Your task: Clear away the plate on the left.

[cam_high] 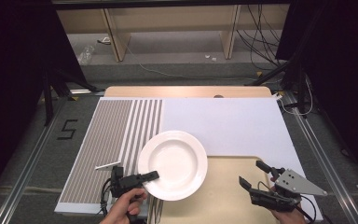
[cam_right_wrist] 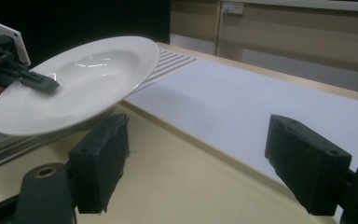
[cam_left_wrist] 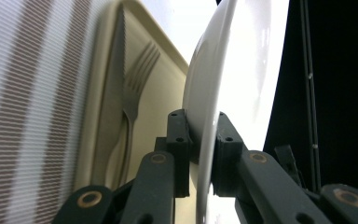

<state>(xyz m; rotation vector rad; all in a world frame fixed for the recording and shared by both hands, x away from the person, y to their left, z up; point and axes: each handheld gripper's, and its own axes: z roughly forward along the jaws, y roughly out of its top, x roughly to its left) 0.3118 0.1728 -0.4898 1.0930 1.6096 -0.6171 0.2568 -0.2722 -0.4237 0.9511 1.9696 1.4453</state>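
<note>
High view, plate: a white deep-welled plate (cam_high: 173,164) is held over the left edge of the beige tray (cam_high: 223,196), partly above the striped placemat (cam_high: 107,144).
High view, left gripper: the left gripper (cam_high: 142,178) comes in from the plate's near-left side, its upper jaw lying across the rim toward the well.
High view, right gripper: the right gripper (cam_high: 256,175) hovers over the tray, well apart from the plate, jaws spread wide with nothing between them.
High view, small item: a white stick-like piece (cam_high: 108,164) lies on the placemat; its kind cannot be told.
Left gripper view, grip: the jaws are drawn narrow and clamp the plate rim (cam_left_wrist: 205,140) from both faces, one pad on each side.
Left gripper view, cutlery: a fork (cam_left_wrist: 135,88) and a knife (cam_left_wrist: 114,79) lie in the tray under the plate.
Right gripper view, plate attitude: the plate (cam_right_wrist: 84,84) is lifted clear of the tray (cam_right_wrist: 191,172) and tilted, far edge higher, held at one point only.
Right gripper view, own jaws: both black pads stand far apart, empty.
Handling, material: judged rigid, glazed and smooth, so likely slippery between pads and breakable if dropped or knocked on the tray lip.
Handling, load: probably fairly heavy for a one-sided rim pinch, so it would tend to droop and twist.
Handling, where to hold: the flat rim band is the best purchase; a second hold on the opposite rim would steady it.
</note>
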